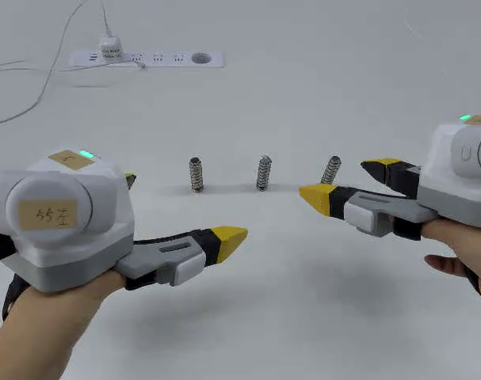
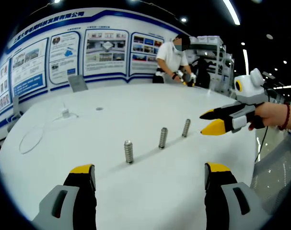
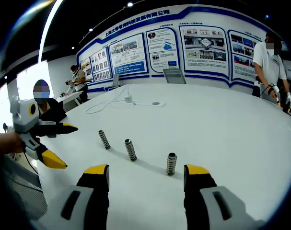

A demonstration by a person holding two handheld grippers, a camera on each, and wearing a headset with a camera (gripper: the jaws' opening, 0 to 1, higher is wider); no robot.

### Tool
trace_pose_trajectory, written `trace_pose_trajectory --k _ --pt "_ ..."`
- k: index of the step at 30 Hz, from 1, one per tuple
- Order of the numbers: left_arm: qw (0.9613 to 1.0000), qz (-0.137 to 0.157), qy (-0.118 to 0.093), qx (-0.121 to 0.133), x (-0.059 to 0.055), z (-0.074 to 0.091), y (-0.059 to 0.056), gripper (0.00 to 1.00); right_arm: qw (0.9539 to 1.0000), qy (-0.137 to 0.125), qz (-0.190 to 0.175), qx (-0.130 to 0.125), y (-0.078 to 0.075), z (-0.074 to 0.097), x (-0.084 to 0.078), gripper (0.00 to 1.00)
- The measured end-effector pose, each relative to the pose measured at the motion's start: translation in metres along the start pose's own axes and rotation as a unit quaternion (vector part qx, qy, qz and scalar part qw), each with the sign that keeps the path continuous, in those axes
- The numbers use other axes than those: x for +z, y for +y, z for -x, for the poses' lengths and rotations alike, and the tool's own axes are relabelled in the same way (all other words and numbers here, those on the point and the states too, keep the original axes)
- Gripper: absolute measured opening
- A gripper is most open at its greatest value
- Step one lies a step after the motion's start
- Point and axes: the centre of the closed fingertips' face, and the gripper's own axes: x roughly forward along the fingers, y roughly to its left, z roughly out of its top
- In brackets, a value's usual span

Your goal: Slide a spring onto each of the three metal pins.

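Three grey coil springs stand in a row on the white table, each around an upright pin: left spring (image 1: 196, 174) (image 2: 129, 151) (image 3: 104, 139), middle spring (image 1: 263, 172) (image 2: 163, 137) (image 3: 130, 149), and right spring (image 1: 330, 169) (image 2: 186, 127) (image 3: 171, 164), which leans slightly. My left gripper (image 1: 179, 207) (image 2: 150, 168) (image 3: 64, 145) hovers open and empty in front of the left spring. My right gripper (image 1: 348, 180) (image 2: 217, 120) (image 3: 146, 170) is open and empty too, its yellow tips just right of the right spring and apart from it.
A white power strip (image 1: 149, 58) with a plugged-in charger (image 1: 109, 47) and cables lies at the table's far left. People stand beyond the table's far edge (image 2: 171, 52) (image 3: 80, 76), in front of a wall of posters.
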Motion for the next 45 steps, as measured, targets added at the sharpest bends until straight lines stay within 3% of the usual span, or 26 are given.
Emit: trace_pose_trajectory --k 5,13,21,45 --pt "1.0000 -0.002 -0.002 -0.006 -0.002 0.012 0.000 0.96 0.9999 0.015 0.004 0.004 0.005 0.010 -0.011 0.66" --pt "0.9998 -0.014 0.010 -0.002 -0.013 0.029 0.001 0.95 0.9998 0.008 0.010 0.015 0.016 0.028 -0.017 0.70" --pt "0.9999 -0.008 0.012 0.005 -0.016 0.039 0.003 0.94 0.9996 0.005 0.010 0.026 0.023 0.038 -0.021 0.74" --pt "0.9996 -0.010 0.026 0.008 -0.018 0.042 0.001 0.95 0.9989 0.031 0.025 0.025 0.026 0.047 -0.031 0.81"
